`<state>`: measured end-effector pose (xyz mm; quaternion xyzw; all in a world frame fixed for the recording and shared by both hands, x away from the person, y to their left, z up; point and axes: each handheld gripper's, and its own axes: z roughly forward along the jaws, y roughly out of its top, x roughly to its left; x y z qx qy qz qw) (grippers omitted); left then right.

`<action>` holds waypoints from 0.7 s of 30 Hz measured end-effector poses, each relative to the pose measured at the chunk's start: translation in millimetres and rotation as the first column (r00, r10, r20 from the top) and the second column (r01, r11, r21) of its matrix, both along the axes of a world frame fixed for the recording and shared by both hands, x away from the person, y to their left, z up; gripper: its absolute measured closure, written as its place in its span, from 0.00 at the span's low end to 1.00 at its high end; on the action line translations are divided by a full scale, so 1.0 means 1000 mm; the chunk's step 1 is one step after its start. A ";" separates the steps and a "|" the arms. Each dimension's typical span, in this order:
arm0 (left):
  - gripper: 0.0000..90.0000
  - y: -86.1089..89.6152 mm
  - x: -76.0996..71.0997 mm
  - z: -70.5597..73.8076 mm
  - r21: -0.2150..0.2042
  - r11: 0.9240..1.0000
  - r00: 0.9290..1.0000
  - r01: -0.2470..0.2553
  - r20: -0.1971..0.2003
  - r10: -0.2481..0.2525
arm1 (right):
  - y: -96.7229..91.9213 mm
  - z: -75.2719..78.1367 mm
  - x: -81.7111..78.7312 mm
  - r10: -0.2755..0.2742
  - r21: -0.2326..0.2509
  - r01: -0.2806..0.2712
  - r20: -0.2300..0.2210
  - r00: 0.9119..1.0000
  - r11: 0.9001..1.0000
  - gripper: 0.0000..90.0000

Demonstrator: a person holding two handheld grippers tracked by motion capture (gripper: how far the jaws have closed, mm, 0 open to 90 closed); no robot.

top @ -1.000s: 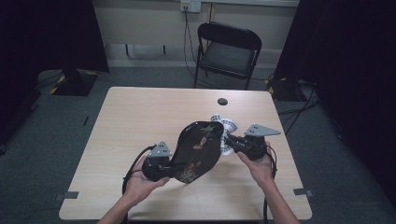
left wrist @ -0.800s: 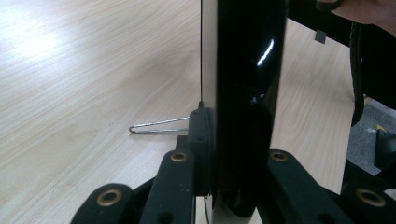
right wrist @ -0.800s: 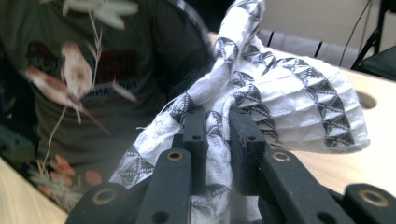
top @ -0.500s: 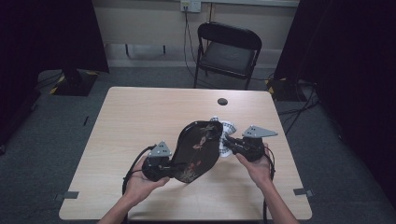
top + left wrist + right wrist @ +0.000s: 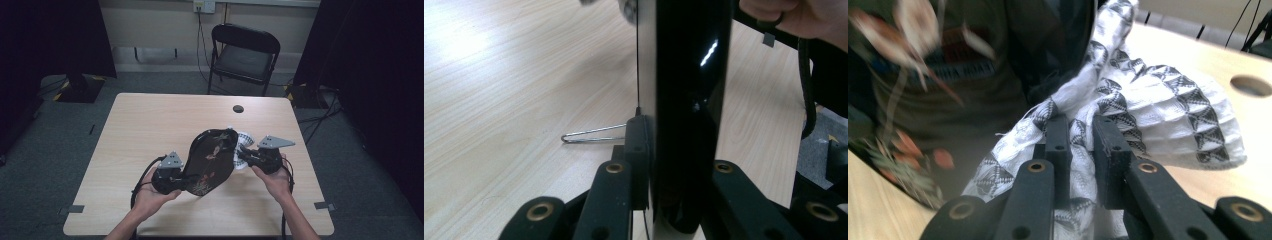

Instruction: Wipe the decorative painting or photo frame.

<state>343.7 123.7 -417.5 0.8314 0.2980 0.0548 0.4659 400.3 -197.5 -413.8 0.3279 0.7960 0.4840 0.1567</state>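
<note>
Seen from above: a pale wooden table (image 5: 150,130) with a glossy black oval lacquer tray (image 5: 210,160), painted with small flowers and leaves, held tilted above its near middle. Long axis running from near left to far right, decorated face turned up toward the camera.

Left gripper (image 5: 175,181) clamped on the near left edge of the tray, gripped by the person's left hand (image 5: 150,195) coming in from the near side. In the left gripper view, the tray (image 5: 684,100) standing edge-on as a dark shiny band between the two black jaws, both jaws pressed against it, so closed tight on the rim. Beside it on the table, a thin bent wire loop (image 5: 591,135), lying flat just left of the jaws.

Right gripper (image 5: 245,156) at the tray's right edge, held by the right hand (image 5: 272,180), grey three-cornered plate on top. Pinched between its jaws: a white cloth with a black triangle pattern (image 5: 244,142), bunched up and pressed against the tray's right side. In the right gripper view, the cloth (image 5: 1148,110) crumpled and folded, jaws nearly together on a fold of it, tray face (image 5: 923,90) blurred on the left, touching the cloth.

Farther off: a small round hole (image 5: 238,108) in the tabletop near the far edge, and a black folding chair (image 5: 245,55) beyond the table.
</note>
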 end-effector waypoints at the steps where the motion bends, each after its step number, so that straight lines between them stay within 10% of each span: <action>1: 0.88 0.000 0.000 0.000 0.000 1.000 1.000 -0.001 0.001 0.001 | 0.000 -0.002 0.001 -0.001 -0.005 0.001 -0.012 1.000 1.000 0.89; 13: 0.89 0.000 0.000 0.000 0.000 1.000 1.000 -0.005 0.002 0.005 | -0.008 0.019 -0.004 -0.039 0.104 0.033 0.050 0.998 0.994 0.89; 21: 0.89 -0.001 0.000 0.000 0.002 1.000 1.000 -0.006 0.001 0.006 | -0.002 0.001 0.001 -0.013 0.033 0.013 -0.011 1.000 0.999 0.90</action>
